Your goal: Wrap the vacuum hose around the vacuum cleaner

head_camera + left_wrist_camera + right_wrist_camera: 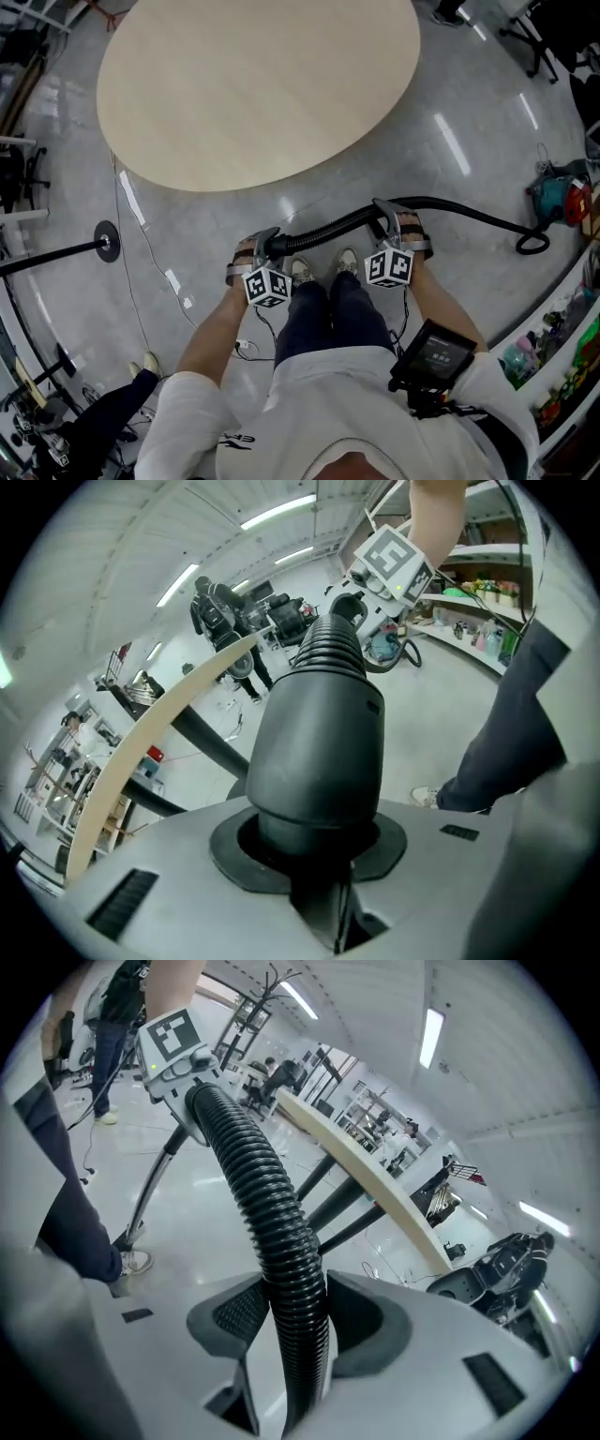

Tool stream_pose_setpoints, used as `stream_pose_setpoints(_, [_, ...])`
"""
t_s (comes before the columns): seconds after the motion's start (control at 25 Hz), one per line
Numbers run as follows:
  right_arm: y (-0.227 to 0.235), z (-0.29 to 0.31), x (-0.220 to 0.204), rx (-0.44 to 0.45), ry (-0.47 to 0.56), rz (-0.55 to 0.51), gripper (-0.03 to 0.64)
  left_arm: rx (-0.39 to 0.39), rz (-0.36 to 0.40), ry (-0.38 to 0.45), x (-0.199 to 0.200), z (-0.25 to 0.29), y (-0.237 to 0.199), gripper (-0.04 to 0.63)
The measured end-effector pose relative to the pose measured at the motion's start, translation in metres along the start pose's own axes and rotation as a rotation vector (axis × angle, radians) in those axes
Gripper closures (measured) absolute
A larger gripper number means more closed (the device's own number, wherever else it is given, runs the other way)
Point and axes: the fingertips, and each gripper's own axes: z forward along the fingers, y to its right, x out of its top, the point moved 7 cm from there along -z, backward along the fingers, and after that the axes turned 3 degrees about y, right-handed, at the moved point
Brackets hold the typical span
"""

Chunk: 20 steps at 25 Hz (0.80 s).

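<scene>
Well apart from the vacuum [561,199], at the far end of its line, the left hand-held gripper [265,246] is clenched on the smooth, rigid cuff [323,733] that ends the hose [328,228]. The cuff sits in the hollow between the pads. Nearer the vacuum, the ribbed black hose runs clear of the floor [469,141] in a shallow arch to the right hand-held gripper [396,220], whose jaws grasp it across the ribs, one pad on each side. Beyond that grip the hose slopes down toward the vacuum, meets the floor and ends in a small loop just beside the machine. None of it is yet laid around the vacuum.

The hose looks light and limp. It should bend readily into coils, but corrugated tubing of this kind tends to spring back and unwind if let go. The ribs give the pads purchase, so a grip there is unlikely to slide along the length. The cuff is stiff and smooth, so it makes a good handle for steering the free end but is likelier to twist within the pads. The vacuum appears small and may shift if the hose is tugged hard toward the person. The sound holds are probably the ones now taken, the cuff in one gripper and the ribbed run closer to the vacuum in the other. From there the slack can be fed round the vacuum, starting at the end nearest it.
</scene>
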Motion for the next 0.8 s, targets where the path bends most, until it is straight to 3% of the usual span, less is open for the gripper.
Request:
stream_pose_setpoints(0.28, [0.020, -0.058, 0.006, -0.029, -0.029, -0.028, 0.426, -0.159, 0.029, -0.025, 0.034, -0.034, 0.029, 0.518])
stream_pose_setpoints(0.52, [0.035, -0.090, 0.024, -0.090, -0.014, 0.021, 0.426, -0.107, 0.024, -0.039, 0.057, -0.070, 0.009, 0.522])
stream_pose_setpoints(0.8, [0.071, -0.123, 0.049, -0.208, -0.003, 0.096, 0.426, -0.066, 0.037, 0.040, 0.094, -0.102, -0.035, 0.522])
